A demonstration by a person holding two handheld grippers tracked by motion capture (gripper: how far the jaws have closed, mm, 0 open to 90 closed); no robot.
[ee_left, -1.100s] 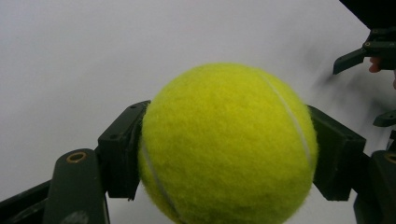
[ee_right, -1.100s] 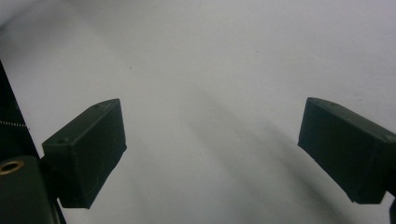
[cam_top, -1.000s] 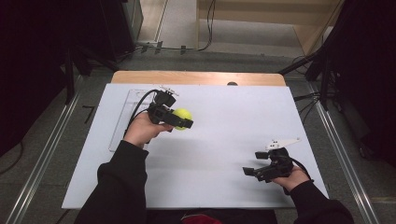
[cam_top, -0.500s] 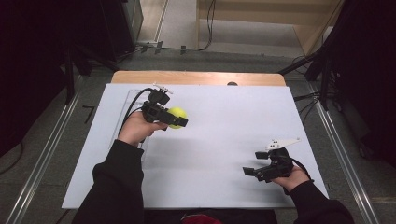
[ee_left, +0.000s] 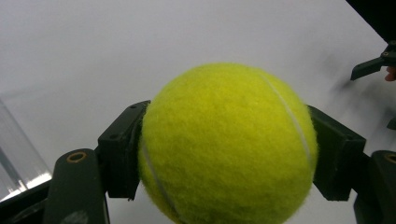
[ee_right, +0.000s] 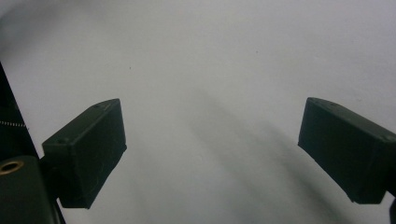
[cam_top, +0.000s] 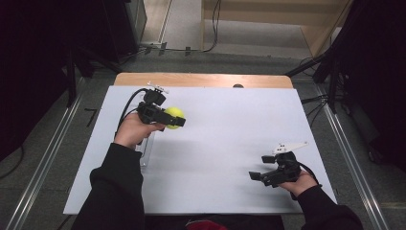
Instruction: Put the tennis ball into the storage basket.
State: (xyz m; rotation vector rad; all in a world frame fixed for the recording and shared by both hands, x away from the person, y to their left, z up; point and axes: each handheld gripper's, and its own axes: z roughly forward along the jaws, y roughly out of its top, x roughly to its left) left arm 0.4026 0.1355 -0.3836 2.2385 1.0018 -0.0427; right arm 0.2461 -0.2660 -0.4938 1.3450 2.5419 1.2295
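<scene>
A yellow-green tennis ball (cam_top: 174, 118) is held above the white table sheet (cam_top: 230, 120) at the left. My left gripper (cam_top: 172, 119) is shut on it. In the left gripper view the ball (ee_left: 229, 144) sits squeezed between both black jaws. My right gripper (cam_top: 256, 176) rests low near the table's front right, pointing left. Its jaws stand wide apart with nothing between them, and the right gripper view has its fingers (ee_right: 88, 149) over bare white surface.
A clear plastic tray (cam_top: 146, 148) lies on the sheet under the left hand; its edge (ee_left: 18, 163) also appears in the left gripper view. A wooden table edge (cam_top: 201, 80) runs along the back. Metal rails (cam_top: 43, 158) flank both sides.
My left gripper has carried the ball leftward and slightly away from me. The right gripper has stayed in place.
</scene>
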